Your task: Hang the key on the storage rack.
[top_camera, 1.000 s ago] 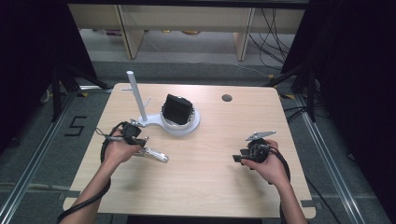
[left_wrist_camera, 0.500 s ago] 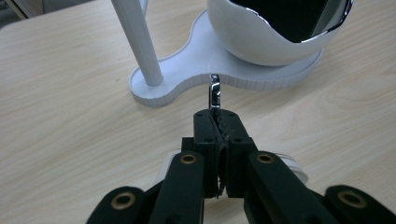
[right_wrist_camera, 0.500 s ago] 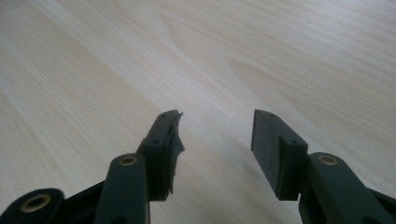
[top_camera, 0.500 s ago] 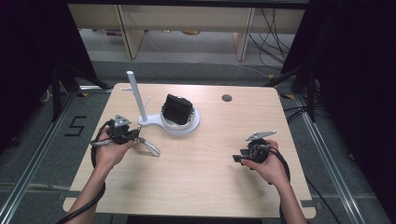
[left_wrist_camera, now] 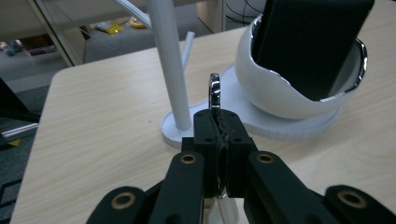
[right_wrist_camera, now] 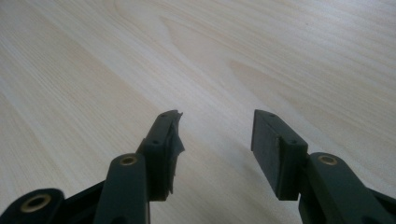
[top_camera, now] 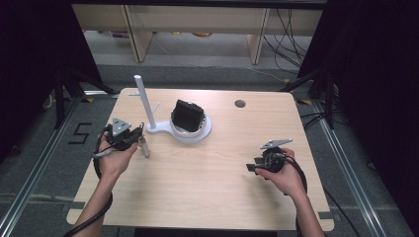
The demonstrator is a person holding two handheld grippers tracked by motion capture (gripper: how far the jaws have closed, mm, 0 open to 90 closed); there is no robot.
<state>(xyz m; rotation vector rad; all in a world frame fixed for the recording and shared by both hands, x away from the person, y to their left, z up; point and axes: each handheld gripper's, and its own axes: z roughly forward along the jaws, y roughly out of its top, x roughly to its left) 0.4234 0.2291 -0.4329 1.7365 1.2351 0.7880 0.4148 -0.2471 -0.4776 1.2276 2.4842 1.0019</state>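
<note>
Where the left claw (left_wrist_camera: 218,128) clamps it: a thin, shiny metal strip (left_wrist_camera: 214,91), edge-on, upright.

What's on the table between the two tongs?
Nothing: in the high view, only bare table stretches between the left tongs, shut on a thin metal piece, and the open right tongs.
</note>
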